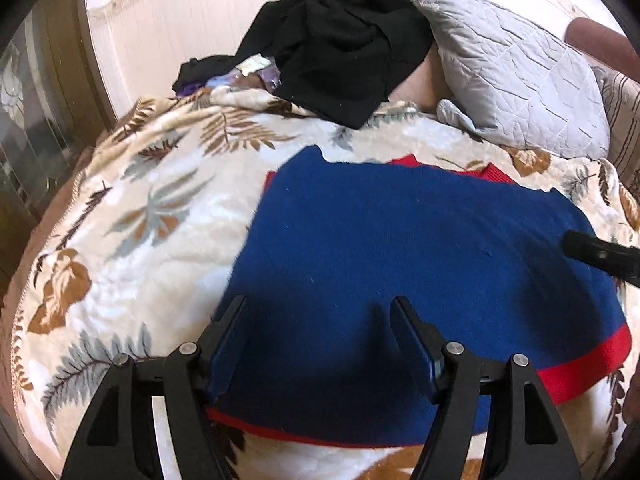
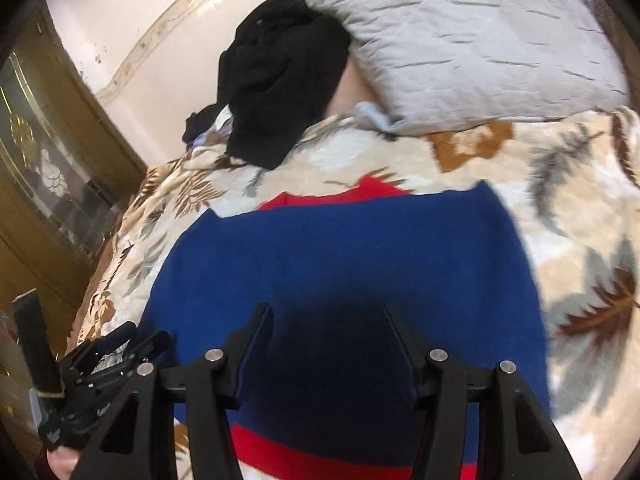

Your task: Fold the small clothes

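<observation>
Lying flat across the lower middle of both views: blue sweater (image 1: 420, 248) with red trim, spread on a leaf-print blanket (image 1: 132, 216). Red hem band runs along the bottom edge of the frame in each view; a red collar piece shows past the sweater's far edge, at centre.

Left gripper (image 1: 320, 308): fingers wide apart, pointing forward and slightly down over the near left part of the sweater. Nothing between the fingers. Left finger tip sits over the sweater's left edge; right finger over blue cloth. Contact with the cloth: cannot tell.

Right gripper (image 2: 328, 316): fingers likewise spread, nothing held, aimed over the near middle of the sweater, dark shadow beneath. Touching or hovering: cannot tell.

In the left view the right gripper's black tip enters from the right edge, over the sweater's right side. In the right view the left gripper's body and the hand on it show at the lower left corner.

Upper frame: black clothes (image 1: 340, 40) heaped at top centre, grey pillow (image 1: 516, 76) just to their right, touching the pile. Wooden cabinet (image 2: 52, 184) with glass at the left edge.
</observation>
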Demonstrator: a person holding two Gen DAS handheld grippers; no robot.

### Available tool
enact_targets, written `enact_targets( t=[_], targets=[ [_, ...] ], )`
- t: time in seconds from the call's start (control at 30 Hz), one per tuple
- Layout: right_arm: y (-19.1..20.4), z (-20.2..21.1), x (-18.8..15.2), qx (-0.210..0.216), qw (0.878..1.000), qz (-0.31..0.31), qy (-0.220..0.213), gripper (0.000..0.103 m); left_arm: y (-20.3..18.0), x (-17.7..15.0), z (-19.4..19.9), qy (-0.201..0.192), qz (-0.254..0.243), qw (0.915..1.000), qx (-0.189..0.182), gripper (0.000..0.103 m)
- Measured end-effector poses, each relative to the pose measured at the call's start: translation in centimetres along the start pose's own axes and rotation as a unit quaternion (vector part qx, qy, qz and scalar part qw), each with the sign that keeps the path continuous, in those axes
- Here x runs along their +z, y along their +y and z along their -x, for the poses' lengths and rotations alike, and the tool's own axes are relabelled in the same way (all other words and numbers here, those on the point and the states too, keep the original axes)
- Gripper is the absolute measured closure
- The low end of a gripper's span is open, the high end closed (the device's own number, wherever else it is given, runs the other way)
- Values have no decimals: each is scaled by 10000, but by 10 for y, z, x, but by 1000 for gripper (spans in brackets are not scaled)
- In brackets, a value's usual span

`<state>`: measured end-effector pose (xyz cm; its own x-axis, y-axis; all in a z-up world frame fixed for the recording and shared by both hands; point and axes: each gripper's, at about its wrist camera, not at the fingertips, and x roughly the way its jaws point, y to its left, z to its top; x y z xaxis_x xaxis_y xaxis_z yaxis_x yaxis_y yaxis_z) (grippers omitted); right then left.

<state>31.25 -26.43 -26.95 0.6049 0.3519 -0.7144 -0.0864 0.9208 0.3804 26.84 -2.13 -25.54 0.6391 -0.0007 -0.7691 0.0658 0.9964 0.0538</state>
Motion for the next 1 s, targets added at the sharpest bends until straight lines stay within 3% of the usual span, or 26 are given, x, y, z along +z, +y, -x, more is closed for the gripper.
enact_targets(
  t=[0.2, 0.47, 0.63, 0.73, 0.83, 0.9, 1.0],
  targets=[
    [11, -47, -8, -220, 9982, 276, 476, 44, 2, 4, -12, -8, 13, 9998, 223, 31],
    [1, -14, -3, 1, 10000, 76, 18, 45, -2, 4, -9, -78, 14, 9995, 307, 31],
    [-10, 4, -5, -47, 9999, -75, -58, 45, -12, 6, -3, -140, 10, 9998, 130, 31],
    [-25, 12, -7, -332, 9993, -152, -68, 45, -28, 6, -5, -18, -135, 9999, -70, 24],
    [-51, 7, -10, -599, 9974, -391, 134, 45, -46, 1, -23, 439, -326, 9980, -317, 17],
    [-66, 1, -10, -548, 9967, -543, 259, 50, -52, 0, -30, 513, -362, 9979, -176, 16],
    [-70, 9, -4, -439, 9970, -623, 121, 50, -53, 3, -28, 445, -359, 9982, -177, 16]
  ],
)
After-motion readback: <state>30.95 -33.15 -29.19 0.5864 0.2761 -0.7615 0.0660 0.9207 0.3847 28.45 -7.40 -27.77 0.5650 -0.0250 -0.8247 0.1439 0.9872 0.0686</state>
